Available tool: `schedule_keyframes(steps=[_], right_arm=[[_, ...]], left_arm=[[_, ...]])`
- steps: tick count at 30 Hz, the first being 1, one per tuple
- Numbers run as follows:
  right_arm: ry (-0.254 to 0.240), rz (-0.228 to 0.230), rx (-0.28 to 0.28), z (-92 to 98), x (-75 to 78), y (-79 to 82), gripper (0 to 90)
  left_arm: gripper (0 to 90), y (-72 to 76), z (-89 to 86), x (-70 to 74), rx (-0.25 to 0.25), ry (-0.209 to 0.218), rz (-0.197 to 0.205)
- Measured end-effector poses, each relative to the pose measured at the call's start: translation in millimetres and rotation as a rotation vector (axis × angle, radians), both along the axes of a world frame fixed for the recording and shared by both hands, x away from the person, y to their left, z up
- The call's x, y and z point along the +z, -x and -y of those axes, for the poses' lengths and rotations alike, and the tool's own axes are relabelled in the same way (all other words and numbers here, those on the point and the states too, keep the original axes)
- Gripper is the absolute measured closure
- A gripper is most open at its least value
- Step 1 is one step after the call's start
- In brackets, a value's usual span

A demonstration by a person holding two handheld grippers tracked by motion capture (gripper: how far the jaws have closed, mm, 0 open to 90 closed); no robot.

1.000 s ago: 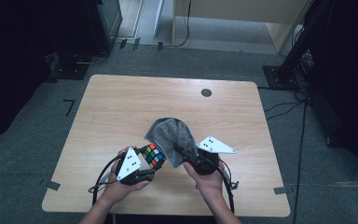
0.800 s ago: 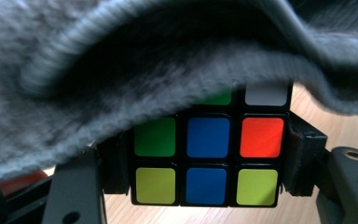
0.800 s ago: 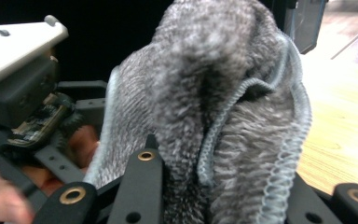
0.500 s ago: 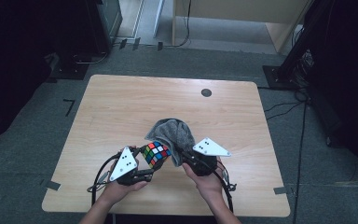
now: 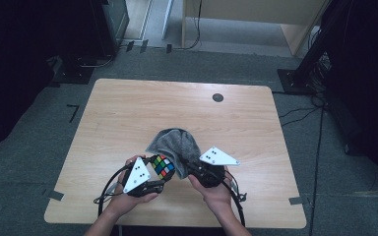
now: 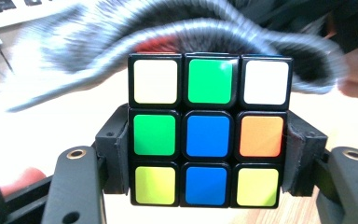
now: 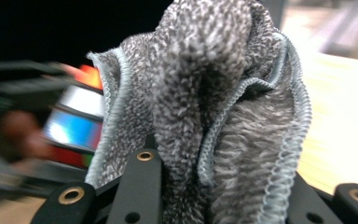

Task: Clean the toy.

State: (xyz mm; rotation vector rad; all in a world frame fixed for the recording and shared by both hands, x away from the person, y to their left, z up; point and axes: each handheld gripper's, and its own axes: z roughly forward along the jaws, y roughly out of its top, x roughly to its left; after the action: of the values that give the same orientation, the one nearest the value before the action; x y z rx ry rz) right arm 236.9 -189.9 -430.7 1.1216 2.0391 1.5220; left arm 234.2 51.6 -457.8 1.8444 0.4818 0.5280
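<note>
The left gripper [image 5: 153, 183] clamps a puzzle cube [image 6: 208, 129] by 2 opposite sides, 1 face of 9 stickers squarely toward its camera. Just right of the cube, the right gripper [image 5: 191, 168] is clenched on a grey cloth [image 7: 223, 116], which bunches lengthwise up and over the cube's far edge, above the table [image 5: 128, 113].

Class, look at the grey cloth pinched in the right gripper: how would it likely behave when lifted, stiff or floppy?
Probably floppy: the grey cloth bunches into soft folds above the right gripper and drapes toward the table. Its fuzzy pile suggests it grips rather than slips. It looks light and unlikely to break.
</note>
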Motion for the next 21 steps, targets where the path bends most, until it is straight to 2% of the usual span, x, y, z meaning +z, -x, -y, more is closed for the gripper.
schedule_keyframes(steps=[2, 3, 5, 7, 9, 11, 13, 14, 16, 17, 18, 19, 20, 21], right_arm=[[0.021, -0.026, -0.040, 6.3, -2.1, -4.4, 74.0], [0.006, -0.034, -0.057, 9.1, -1.9, -5.1, 74.0], [-0.047, -0.029, -0.054, 12.4, 3.0, -3.4, 74.0], [-0.076, -0.002, -0.027, 9.8, 9.0, 1.4, 73.9], [-0.096, 0.022, 0.028, 2.6, 14.4, 7.9, 73.7], [-0.091, 0.035, 0.083, -6.4, 16.2, 12.8, 73.6], [-0.058, 0.042, 0.108, -13.5, 13.5, 14.2, 73.5], [-0.044, 0.032, 0.103, -14.9, 10.5, 13.4, 73.3], [-0.074, 0.012, 0.087, -9.6, 4.9, 8.2, 73.1], [-0.054, 0.001, 0.058, -6.6, 3.2, 5.1, 73.2], [-0.008, 0.003, 0.015, -2.6, 1.0, 1.6, 73.3], [0.009, 0.002, -0.007, 0.0, -0.5, -0.4, 73.4], [0.028, -0.021, -0.037, 4.5, -3.0, -4.0, 73.5], [0.025, -0.037, -0.056, 8.3, -4.7, -6.4, 73.5]], left_arm=[[33.9, -1.3, -1.7, 1.6, 0.000, 0.019, -0.005], [33.9, -2.0, -1.4, 1.0, 0.007, 0.007, -0.006], [33.9, -3.1, 1.1, -3.6, 0.027, -0.047, -0.006], [33.9, -4.5, 3.0, -6.6, 0.030, -0.067, -0.026], [33.9, -4.3, 5.5, -7.6, 0.023, -0.071, -0.033], [33.9, -2.0, 7.3, -6.6, 0.010, -0.065, -0.023], [33.9, 0.7, 6.5, -3.9, -0.002, -0.047, -0.005], [33.9, 1.4, 5.7, -2.3, -0.003, -0.047, 0.001], [33.9, 1.5, 4.0, -1.5, 0.003, -0.048, 0.011], [33.9, 1.4, 2.3, -1.0, 0.003, -0.033, 0.011], [33.9, 1.0, 1.3, -0.5, 0.001, -0.027, 0.010], [33.9, 0.4, 0.0, 0.6, -0.003, -0.004, 0.005], [33.9, 0.0, -0.8, 1.6, -0.004, 0.009, 0.004], [33.9, -0.2, -1.1, 2.0, -0.002, 0.010, 0.006]])
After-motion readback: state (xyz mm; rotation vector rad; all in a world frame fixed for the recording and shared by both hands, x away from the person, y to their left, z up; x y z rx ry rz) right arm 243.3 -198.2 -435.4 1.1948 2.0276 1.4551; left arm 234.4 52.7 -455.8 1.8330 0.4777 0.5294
